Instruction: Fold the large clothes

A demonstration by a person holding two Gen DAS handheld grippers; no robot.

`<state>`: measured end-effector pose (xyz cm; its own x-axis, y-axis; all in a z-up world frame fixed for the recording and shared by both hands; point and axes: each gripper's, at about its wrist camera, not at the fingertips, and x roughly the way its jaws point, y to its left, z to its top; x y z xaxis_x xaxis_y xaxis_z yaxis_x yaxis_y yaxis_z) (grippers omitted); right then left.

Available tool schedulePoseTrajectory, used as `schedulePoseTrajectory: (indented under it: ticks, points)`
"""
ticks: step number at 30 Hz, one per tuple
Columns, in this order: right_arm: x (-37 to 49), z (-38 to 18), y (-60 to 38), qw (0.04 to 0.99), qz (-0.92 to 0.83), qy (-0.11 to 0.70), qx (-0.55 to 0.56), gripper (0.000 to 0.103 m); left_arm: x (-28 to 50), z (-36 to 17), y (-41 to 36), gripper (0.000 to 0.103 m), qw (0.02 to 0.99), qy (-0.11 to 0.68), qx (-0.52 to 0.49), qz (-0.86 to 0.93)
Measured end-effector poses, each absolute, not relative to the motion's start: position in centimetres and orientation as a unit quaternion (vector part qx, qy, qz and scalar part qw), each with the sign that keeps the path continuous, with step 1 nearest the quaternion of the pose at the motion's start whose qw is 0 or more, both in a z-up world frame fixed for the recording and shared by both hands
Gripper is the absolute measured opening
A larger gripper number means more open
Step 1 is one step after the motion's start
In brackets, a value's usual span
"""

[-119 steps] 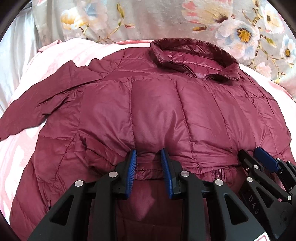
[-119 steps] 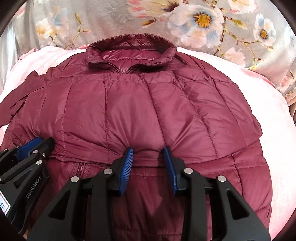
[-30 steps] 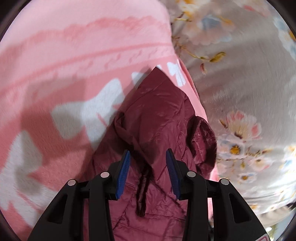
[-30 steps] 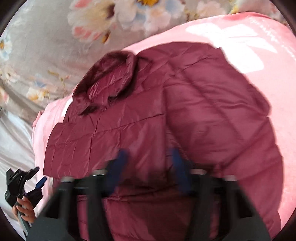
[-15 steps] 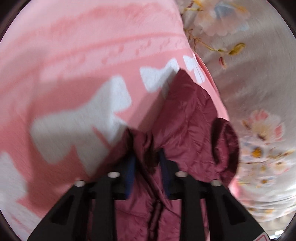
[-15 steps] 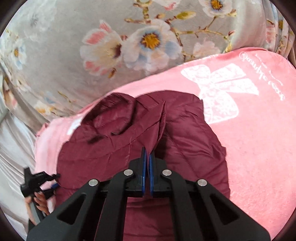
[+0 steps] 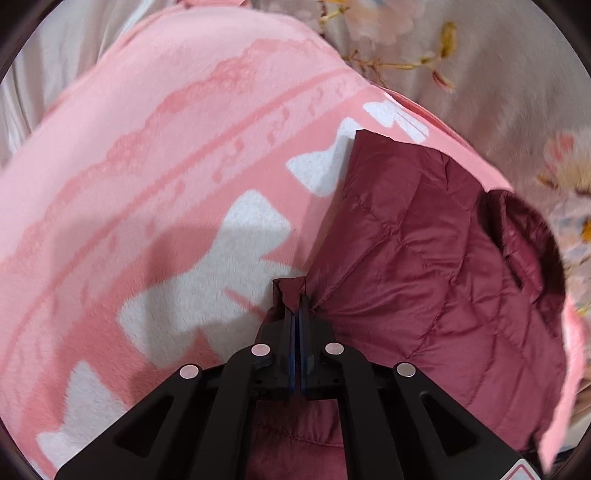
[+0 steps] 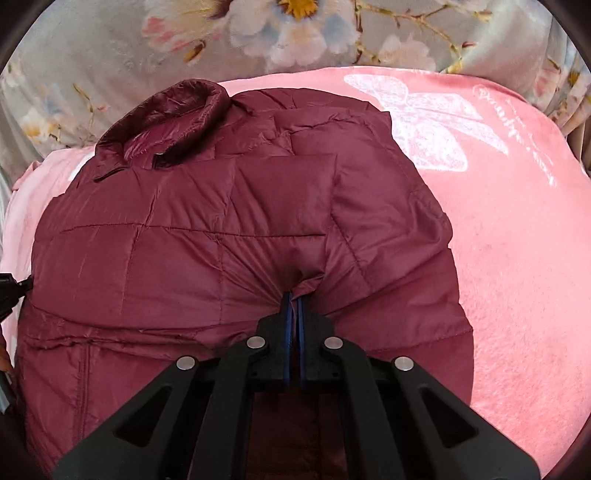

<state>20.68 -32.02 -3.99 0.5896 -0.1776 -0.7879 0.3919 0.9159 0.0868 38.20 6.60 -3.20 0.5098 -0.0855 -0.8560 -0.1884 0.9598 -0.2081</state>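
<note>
A maroon quilted puffer jacket (image 8: 229,236) lies on a pink blanket, collar (image 8: 173,110) at the far left by the floral fabric. My right gripper (image 8: 293,297) is shut on a pinch of the jacket's fabric near its lower right part. In the left wrist view the jacket (image 7: 436,258) lies to the right, its collar (image 7: 524,236) at the far right. My left gripper (image 7: 298,301) is shut on a bunched edge of the jacket at its left side. The left gripper's tip shows at the left edge of the right wrist view (image 8: 11,291).
The pink blanket with white bow prints (image 7: 147,206) covers the bed; it also shows in the right wrist view (image 8: 517,258). Grey floral bedding (image 8: 295,33) lies behind the jacket. Pale sheet (image 7: 55,70) sits at the far left.
Both grippers left the jacket's hem and moved to its sides. In the last second each closed on fabric: the left on the left edge, the right on the right part.
</note>
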Motion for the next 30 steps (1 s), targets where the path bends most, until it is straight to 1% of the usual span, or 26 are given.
schedulePoseTrajectory:
  ticks: [1,3,5,7,9,12,16,20,22,26,30]
  points:
    - [20.7,-3.7,-32.2,0.881,-0.162,0.426,0.129,0.003,38.2,-3.1,6.1,0.001,0.860,0.495,-0.120,0.035]
    - [19.9,-2.8,-32.7,0.878,-0.166,0.421,0.152,0.005,37.8,-2.2,5.6,0.005,0.861,0.498,-0.093,0.050]
    - [18.7,-1.2,-33.1,0.880,-0.179,0.404,0.173,0.006,36.7,-0.4,5.6,0.005,0.864,0.492,-0.097,0.046]
    - [17.7,1.2,-32.7,0.895,-0.191,0.368,0.166,0.015,35.7,1.7,5.5,0.005,0.872,0.478,-0.095,0.042]
    - [17.6,2.7,-31.9,0.906,-0.183,0.346,0.163,0.022,34.9,3.9,4.4,0.005,0.885,0.456,-0.089,0.031]
    - [19.4,3.9,-29.9,0.917,-0.131,0.337,0.166,0.023,35.2,5.5,1.1,0.008,0.891,0.446,-0.083,-0.020]
    - [22.6,2.3,-27.2,0.916,-0.097,0.361,0.149,0.023,36.0,4.0,-4.2,0.008,0.885,0.457,-0.059,-0.069]
    - [24.9,-1.5,-25.0,0.900,-0.078,0.408,0.133,0.023,36.0,-0.1,-8.2,0.008,0.872,0.483,-0.011,-0.074]
    - [25.3,-3.2,-24.4,0.894,-0.079,0.424,0.125,0.022,35.7,-2.0,-9.0,0.008,0.874,0.482,0.010,-0.064]
    - [24.7,-4.6,-23.3,0.901,-0.087,0.414,0.093,0.021,34.7,-3.5,-9.3,0.009,0.884,0.463,0.037,-0.063]
    - [24.6,-5.0,-22.4,0.907,-0.100,0.404,0.066,0.021,34.2,-4.1,-9.4,0.009,0.893,0.445,0.039,-0.060]
